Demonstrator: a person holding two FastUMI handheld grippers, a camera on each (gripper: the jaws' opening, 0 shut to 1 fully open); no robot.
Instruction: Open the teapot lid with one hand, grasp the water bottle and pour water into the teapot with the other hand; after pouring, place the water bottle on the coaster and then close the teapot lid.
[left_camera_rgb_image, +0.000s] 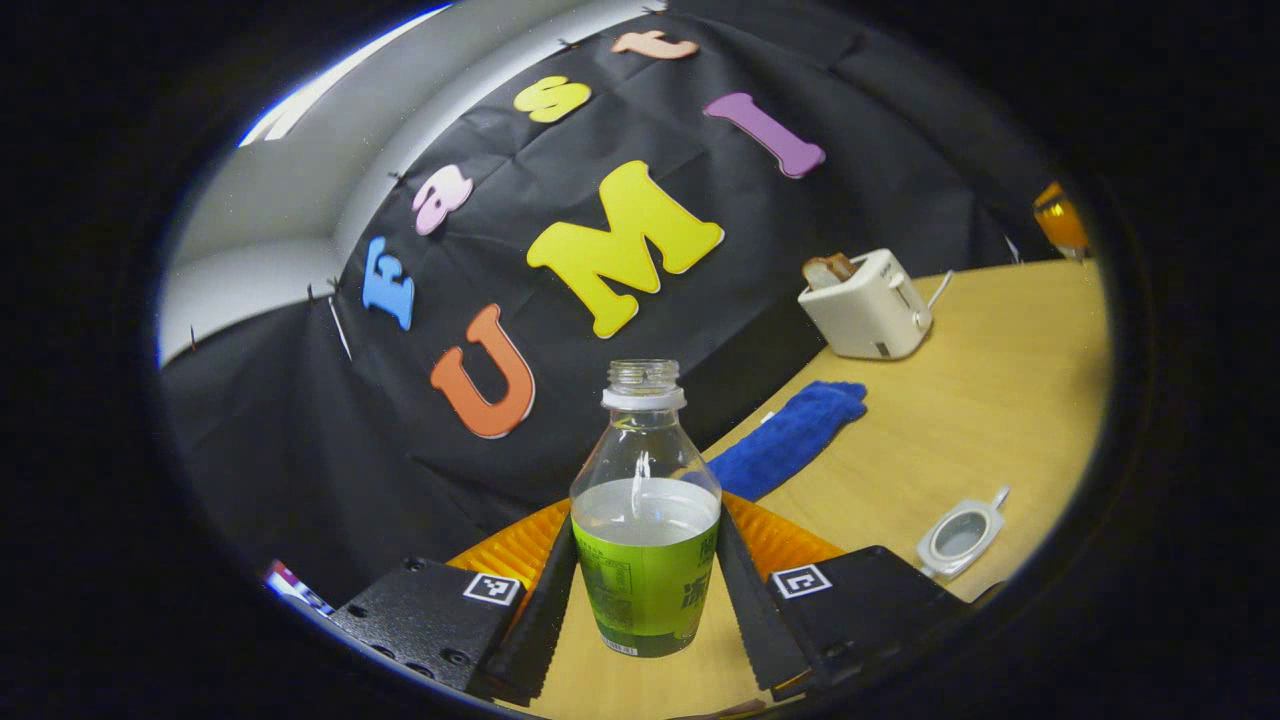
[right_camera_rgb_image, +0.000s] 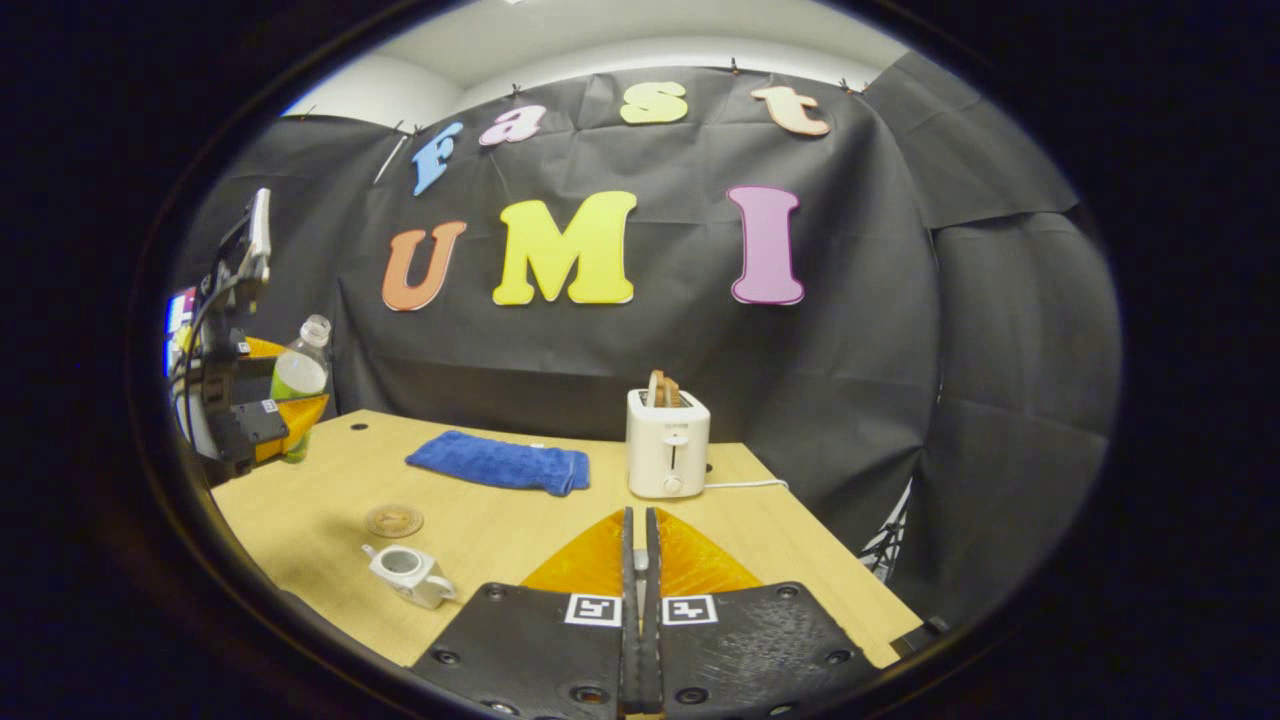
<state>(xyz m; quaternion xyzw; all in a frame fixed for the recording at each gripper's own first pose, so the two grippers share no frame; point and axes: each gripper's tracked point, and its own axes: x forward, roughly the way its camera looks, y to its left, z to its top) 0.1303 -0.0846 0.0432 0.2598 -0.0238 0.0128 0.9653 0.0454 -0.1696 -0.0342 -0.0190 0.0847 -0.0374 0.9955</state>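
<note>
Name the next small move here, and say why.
Probably carry the bottle over the teapot and tip it. The left tool grips the uncapped, part-full bottle upright above the table, and the teapot looks open. The right tool is shut, empty.

Water bottle (left_camera_rgb_image: 645, 520): green label with print, too small and blurred to read. Square black-and-white coded markers sit on the left gripper (left_camera_rgb_image: 645, 600) and the right gripper (right_camera_rgb_image: 640, 570), patterns only. Toaster (right_camera_rgb_image: 667, 443), 12 o'clock from right gripper: front marking illegible.
</note>
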